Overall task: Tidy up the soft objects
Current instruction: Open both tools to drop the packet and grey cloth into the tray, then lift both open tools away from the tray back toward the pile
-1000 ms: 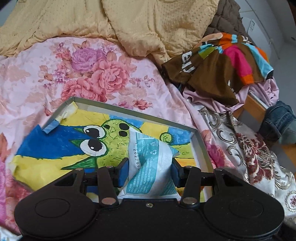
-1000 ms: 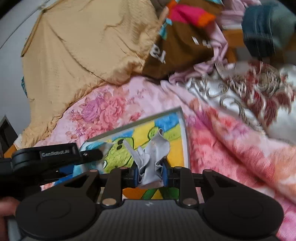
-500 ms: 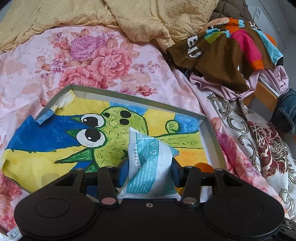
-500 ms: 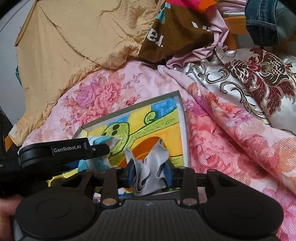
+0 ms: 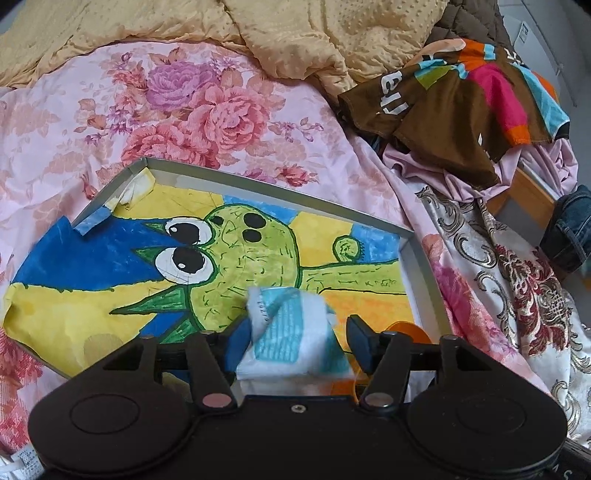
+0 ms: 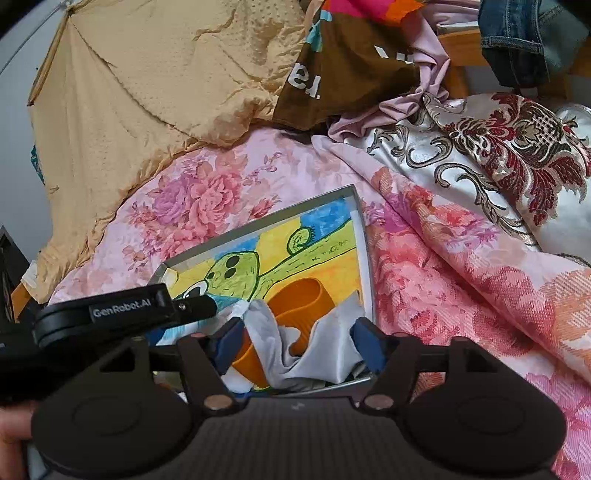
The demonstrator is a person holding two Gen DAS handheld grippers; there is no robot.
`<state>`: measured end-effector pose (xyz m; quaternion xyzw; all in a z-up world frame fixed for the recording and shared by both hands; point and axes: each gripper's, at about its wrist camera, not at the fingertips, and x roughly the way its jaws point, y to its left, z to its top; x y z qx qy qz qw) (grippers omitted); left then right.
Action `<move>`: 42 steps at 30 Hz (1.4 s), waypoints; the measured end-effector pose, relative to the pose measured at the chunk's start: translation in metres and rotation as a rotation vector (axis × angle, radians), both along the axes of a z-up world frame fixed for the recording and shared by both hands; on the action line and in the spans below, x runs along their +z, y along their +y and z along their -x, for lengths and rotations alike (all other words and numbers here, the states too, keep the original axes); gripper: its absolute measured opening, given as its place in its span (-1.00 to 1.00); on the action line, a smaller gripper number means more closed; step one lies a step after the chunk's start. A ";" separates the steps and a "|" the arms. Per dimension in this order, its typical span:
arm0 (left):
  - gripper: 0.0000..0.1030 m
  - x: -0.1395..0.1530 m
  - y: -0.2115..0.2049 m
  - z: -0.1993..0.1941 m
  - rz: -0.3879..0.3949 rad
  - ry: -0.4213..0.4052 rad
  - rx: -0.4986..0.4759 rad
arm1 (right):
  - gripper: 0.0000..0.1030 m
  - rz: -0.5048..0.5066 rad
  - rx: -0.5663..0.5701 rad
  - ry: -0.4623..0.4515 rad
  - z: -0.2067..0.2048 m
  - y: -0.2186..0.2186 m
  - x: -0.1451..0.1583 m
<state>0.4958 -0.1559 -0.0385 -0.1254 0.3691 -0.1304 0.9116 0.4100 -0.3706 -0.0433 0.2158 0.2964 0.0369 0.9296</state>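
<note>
lying on a floral bedsheet (image 5: 229,110), a grey tray (image 5: 280,182), tan quilt (image 5: 332,33) behind

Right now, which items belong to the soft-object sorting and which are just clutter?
In the job:
tissue pack between the open left gripper
grey cloth between the open right gripper
tray

Lying about:
yellow blanket
brown shirt
jeans

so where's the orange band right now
In the right wrist view, the orange band lies low in the tray on the cactus drawing, just ahead of the right gripper, partly covered by the grey cloth.
</note>
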 end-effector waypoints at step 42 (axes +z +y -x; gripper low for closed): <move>0.98 0.119 0.105 0.219 0.065 -0.271 0.029 | 1.00 0.183 0.036 -0.340 0.175 0.054 0.112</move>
